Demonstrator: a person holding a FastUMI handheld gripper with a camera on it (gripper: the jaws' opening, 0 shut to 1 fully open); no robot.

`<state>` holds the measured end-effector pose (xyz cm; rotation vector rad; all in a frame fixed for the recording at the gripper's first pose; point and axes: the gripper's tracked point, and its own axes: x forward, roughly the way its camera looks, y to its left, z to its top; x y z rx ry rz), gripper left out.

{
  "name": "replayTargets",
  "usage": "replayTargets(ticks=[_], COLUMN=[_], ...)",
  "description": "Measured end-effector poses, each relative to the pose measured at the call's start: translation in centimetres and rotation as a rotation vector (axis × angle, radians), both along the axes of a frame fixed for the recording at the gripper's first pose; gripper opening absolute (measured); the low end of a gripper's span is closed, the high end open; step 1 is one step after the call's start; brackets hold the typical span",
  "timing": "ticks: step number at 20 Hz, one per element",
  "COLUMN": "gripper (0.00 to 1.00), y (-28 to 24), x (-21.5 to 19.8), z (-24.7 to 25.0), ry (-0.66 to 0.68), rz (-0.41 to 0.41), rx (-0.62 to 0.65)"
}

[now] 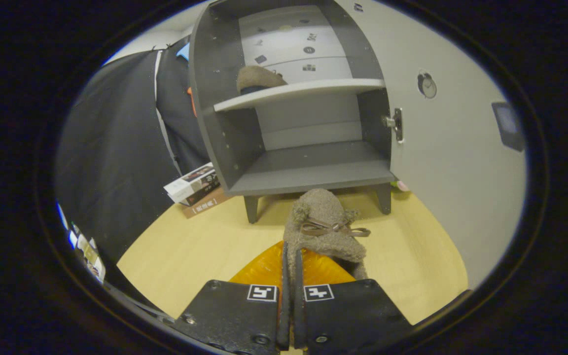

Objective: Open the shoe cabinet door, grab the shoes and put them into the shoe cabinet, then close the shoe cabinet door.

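- The gripper (290, 256) had its two fingers pinched almost together on the rim of a fuzzy brown shoe (324, 231) with a small bow, which hung just ahead of them above the wooden floor (200, 246).
- An orange mat (264, 268) lay under the fingers.
- Beyond stood the grey shoe cabinet (294, 123), its door (442, 148) swung open to one side.
- A second brown shoe (259, 79) sat on the cabinet's upper shelf (313, 88); the lower shelf was bare.
- Some books (195, 187) lay by the cabinet's leg.
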<state>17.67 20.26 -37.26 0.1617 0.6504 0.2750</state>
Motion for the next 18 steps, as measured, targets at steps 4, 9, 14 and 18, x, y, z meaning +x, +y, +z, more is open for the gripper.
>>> replayTargets(ticks=[4,9,14,18], gripper=[0.07,0.07,0.07,0.07], y=[1.2,2.2,2.7,2.5], x=[-1.0,-1.4,-0.5,2.1], z=[7.0,17.0,25.1,29.4], ry=[-0.103,-0.26,-0.358,-0.384], rz=[0.048,0.111,0.137,0.117], rx=[0.01,0.009,-0.008,-0.058])
